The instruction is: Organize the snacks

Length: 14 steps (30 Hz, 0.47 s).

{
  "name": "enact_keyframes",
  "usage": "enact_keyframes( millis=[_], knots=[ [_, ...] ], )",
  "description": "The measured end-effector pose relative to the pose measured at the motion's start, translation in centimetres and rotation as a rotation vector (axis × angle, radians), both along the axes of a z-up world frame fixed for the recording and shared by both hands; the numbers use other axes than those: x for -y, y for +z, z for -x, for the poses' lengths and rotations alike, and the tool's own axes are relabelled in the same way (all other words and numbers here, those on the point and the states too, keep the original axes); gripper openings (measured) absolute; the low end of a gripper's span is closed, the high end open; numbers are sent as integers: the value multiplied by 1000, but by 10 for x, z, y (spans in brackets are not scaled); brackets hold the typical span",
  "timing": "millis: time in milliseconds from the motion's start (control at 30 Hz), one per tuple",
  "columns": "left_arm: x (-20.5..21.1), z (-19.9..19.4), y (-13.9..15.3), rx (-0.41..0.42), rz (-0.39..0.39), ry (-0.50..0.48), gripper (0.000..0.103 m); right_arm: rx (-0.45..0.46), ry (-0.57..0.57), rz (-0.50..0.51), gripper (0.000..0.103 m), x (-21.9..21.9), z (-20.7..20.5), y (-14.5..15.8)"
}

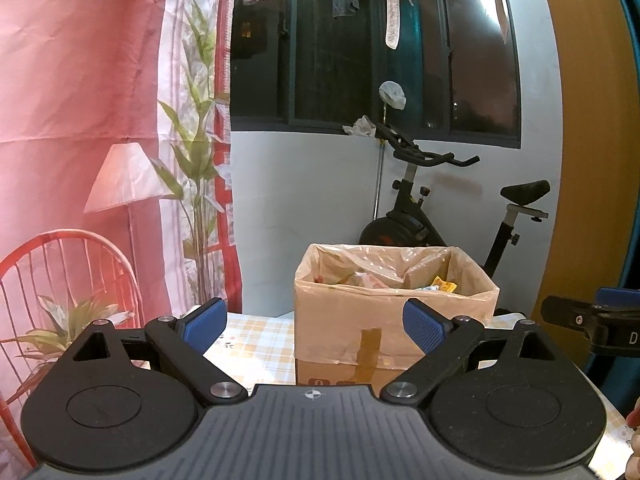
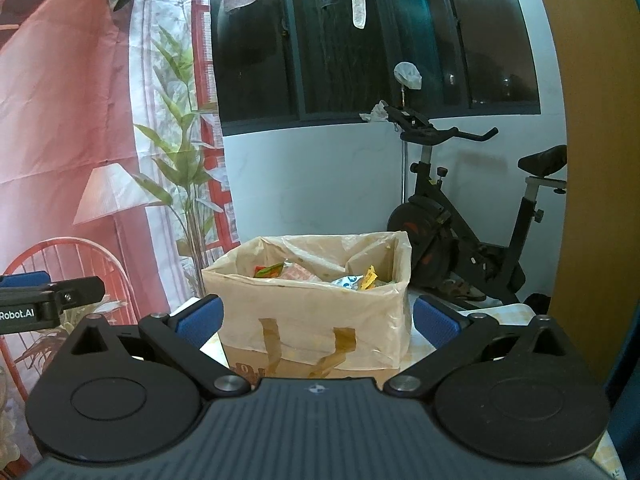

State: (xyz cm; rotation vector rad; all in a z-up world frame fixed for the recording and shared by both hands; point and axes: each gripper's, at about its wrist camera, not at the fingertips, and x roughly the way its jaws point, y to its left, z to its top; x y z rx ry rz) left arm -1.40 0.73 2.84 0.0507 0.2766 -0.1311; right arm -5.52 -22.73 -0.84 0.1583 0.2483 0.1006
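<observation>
A cardboard box (image 1: 384, 320) lined with a thin beige plastic bag stands on the checked tablecloth (image 1: 260, 340). Several snack packets lie inside it, among them a yellow one (image 1: 444, 285) and a green and orange one (image 2: 270, 271). My left gripper (image 1: 316, 322) is open and holds nothing, level with the front of the box. My right gripper (image 2: 318, 320) is open too and holds nothing, with the box (image 2: 312, 312) just beyond its blue pads. Each gripper shows at the edge of the other's view, the right gripper (image 1: 596, 320) and the left gripper (image 2: 44, 300).
An exercise bike (image 2: 472, 236) stands behind the table to the right, under a dark window. A printed backdrop (image 1: 80, 160) with a lamp, a plant and a red chair hangs on the left. A wooden panel (image 1: 592, 140) rises on the right.
</observation>
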Motion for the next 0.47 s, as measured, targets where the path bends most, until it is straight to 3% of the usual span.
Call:
enact_keyframes(
  millis=[467],
  knots=[
    [-1, 5, 1, 17, 3, 1, 96, 5, 5, 1, 103, 0, 2, 0]
  ],
)
